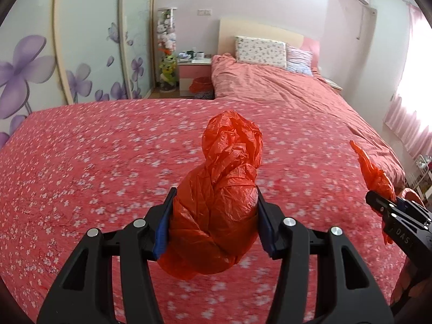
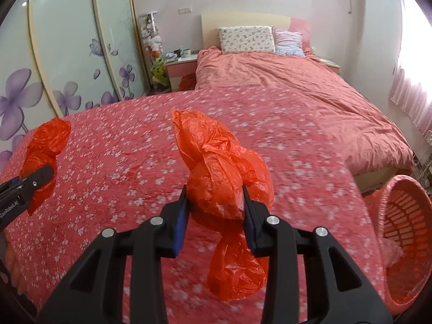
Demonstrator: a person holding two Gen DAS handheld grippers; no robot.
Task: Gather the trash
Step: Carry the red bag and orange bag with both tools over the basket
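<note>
Left gripper (image 1: 213, 216), black two-finger clamp with blue pads: jaws about half open but pressed on both sides of a crumpled orange-red thin plastic bag bundle (image 1: 224, 189), so it has it held. The bundle sticks up past the fingertips and sags below the pads, lifted clear of the bedding.

Right gripper (image 2: 216, 208), same build: jaws narrower, clamped on a second crumpled orange-red plastic bag wad (image 2: 218, 178). One lobe stands above the pads, a tail hangs below. Also off the surface.

Handling, as a judgement: both bags look very light, soft and fully crushable, nothing fragile. The film is slick and springy, so a loose lobe could slide out. Best hold is across the thick knotted middle, where both grips sit now, not on the thin flaps.

Below both: the red quilt with small white blossom print (image 1: 81, 162), a flat, soft, wide surface, nothing else lying on it in view.

Right of the quilt edge, low: a pink slatted plastic basket (image 2: 405, 229), tipped with its mouth toward the camera, the likely drop spot. It is near the right gripper, with an open path over the quilt corner. The left one would have to cross the right's space, so there is some risk of bumping.

Further: a salmon-pink duvet bed (image 2: 297, 94) with pillows, a pink-and-white nightstand (image 1: 194, 73) and a sliding wardrobe with purple flower print (image 1: 40, 67) along the left, well apart.
</note>
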